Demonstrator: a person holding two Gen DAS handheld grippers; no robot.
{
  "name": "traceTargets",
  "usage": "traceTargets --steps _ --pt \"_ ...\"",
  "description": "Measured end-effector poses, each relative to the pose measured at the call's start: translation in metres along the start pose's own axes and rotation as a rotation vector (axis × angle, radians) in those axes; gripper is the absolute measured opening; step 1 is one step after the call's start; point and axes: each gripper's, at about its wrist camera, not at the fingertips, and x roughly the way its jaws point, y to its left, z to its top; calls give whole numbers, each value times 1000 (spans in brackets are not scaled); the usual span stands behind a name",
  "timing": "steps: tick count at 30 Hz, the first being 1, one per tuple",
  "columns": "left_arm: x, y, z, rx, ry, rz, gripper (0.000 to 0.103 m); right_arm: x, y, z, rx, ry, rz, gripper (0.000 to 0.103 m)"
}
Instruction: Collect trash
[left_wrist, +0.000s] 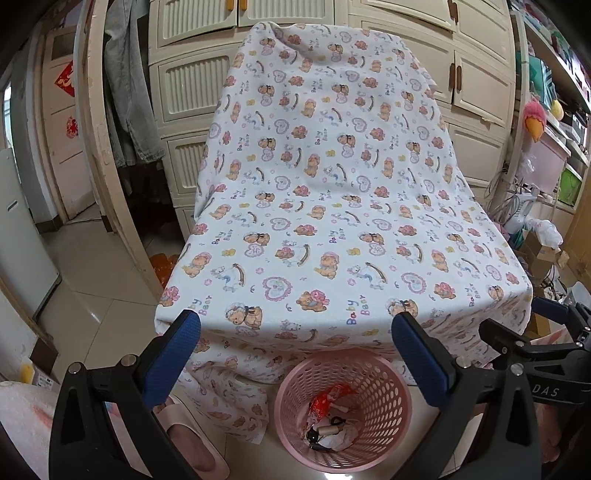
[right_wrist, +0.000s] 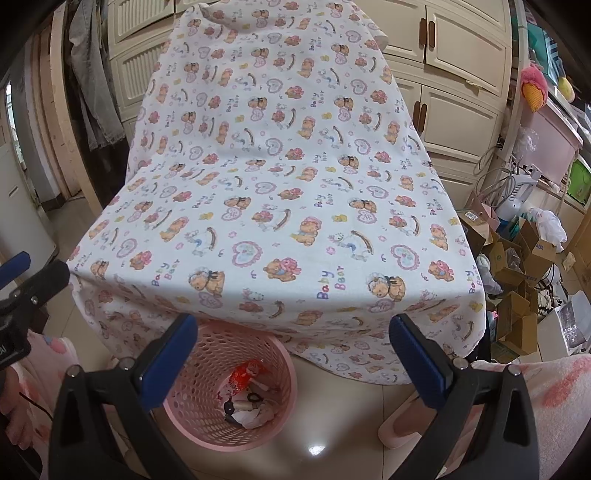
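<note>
A pink perforated basket (left_wrist: 384, 384) stands on the floor at the front edge of a table under a bear-print cloth (left_wrist: 325, 192). Inside lie a red wrapper (left_wrist: 327, 400), white crumpled paper and small dark bits. In the right wrist view the basket (right_wrist: 195, 402) sits low left, with the red wrapper (right_wrist: 243, 374) in it. My left gripper (left_wrist: 295, 354) is open and empty above the basket. My right gripper (right_wrist: 293, 354) is open and empty, to the right of the basket. No loose item shows on the cloth (right_wrist: 280, 177).
Cream cabinets (left_wrist: 476, 74) stand behind the table. Cardboard boxes and clutter (right_wrist: 517, 266) pile at the right. Pink slippers (left_wrist: 192, 439) lie on the tiled floor by the basket. Clothes (left_wrist: 129, 92) hang by a door frame at the left.
</note>
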Motion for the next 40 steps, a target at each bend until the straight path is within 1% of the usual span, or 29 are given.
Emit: traceTargets --steps 3,21,40 --pt "0 -1 0 -6 1 -12 102 0 0 0 0 -1 0 103" --pt "0 -3 -2 3 8 -9 102 1 1 0 -1 3 0 103" --pt "-5 -7 -2 31 -15 -14 102 3 1 -2 6 9 -1 103"
